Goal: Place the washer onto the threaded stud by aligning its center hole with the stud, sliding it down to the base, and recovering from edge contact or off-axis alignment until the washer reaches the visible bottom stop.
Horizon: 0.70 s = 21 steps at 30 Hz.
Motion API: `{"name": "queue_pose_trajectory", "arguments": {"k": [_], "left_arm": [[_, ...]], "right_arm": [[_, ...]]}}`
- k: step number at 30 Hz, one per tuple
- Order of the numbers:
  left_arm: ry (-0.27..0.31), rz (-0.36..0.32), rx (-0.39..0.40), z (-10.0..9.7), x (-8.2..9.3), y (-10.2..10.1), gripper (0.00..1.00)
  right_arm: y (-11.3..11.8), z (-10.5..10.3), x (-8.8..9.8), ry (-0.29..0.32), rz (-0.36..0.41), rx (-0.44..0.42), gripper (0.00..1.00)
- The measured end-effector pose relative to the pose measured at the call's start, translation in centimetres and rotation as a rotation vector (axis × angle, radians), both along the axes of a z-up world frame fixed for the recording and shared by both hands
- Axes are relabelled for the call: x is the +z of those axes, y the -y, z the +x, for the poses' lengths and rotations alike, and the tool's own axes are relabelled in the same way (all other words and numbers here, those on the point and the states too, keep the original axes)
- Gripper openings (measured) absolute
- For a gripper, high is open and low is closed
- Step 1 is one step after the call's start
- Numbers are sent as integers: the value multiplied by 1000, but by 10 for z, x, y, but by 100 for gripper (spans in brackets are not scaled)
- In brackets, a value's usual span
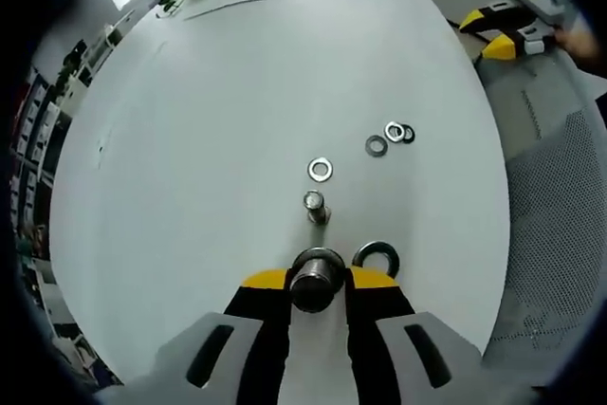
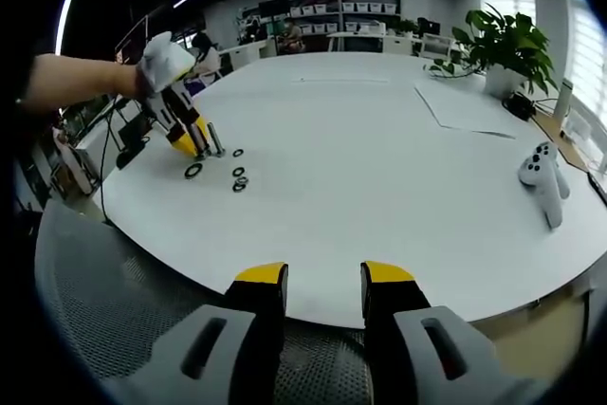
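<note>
My left gripper (image 1: 319, 280) is shut on an upright metal threaded stud (image 1: 316, 284), its yellow-tipped jaws pressed against both sides. A second, thinner stud (image 1: 315, 206) stands on the white table just beyond. A large dark washer (image 1: 377, 256) lies right of the jaws, a silver washer (image 1: 320, 170) lies past the thin stud, and more washers (image 1: 393, 135) sit further right. In the right gripper view the left gripper (image 2: 193, 145) is far off at the left, held by a person's hand, with washers (image 2: 239, 177) beside it. My right gripper (image 2: 322, 284) hangs open over the table's near edge, holding nothing.
The white round table (image 2: 360, 196) carries a white game controller (image 2: 542, 179), a paper sheet (image 2: 465, 106) and a potted plant (image 2: 507, 40) at the far right. A grey mesh chair (image 2: 95, 291) stands at the table edge below the left gripper. The right gripper (image 1: 488, 33) appears at the upper right.
</note>
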State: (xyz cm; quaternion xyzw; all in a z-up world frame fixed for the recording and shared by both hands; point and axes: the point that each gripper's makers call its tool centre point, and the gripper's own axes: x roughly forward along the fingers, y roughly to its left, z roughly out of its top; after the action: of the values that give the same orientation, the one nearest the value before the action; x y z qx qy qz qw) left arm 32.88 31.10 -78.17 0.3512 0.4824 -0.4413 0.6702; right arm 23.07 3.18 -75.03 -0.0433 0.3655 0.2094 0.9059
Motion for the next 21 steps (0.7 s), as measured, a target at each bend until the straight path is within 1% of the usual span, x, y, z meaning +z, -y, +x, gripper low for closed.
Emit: {"name": "queue_pose_trajectory", "arguments": {"k": [1,2,5,6,10,15,21], "left_arm": [[-11,4,7,-2,0,-2,20],[-13,10,-4,-3,1,-4,20],[8,22,4,-3,5,-10,15],[20,18,4,-3,6,-12,16],[30,-14,39,-9,13,-14,20],[43,-46,76,-17,18,-14,22],[34,-108,134,-29,22,-10,28]], "right_arm": [[0,0,0,0,0,0,33],[0,0,0,0,0,1,33],[0,0,0,-3,0,4,33],[-1,0,0,-2,1,5,33],[-1,-1,0,-2,3,7,33],[-2,-1,0,-4,2,8,33],[-2,-1,0,-4,2,9,33]]}}
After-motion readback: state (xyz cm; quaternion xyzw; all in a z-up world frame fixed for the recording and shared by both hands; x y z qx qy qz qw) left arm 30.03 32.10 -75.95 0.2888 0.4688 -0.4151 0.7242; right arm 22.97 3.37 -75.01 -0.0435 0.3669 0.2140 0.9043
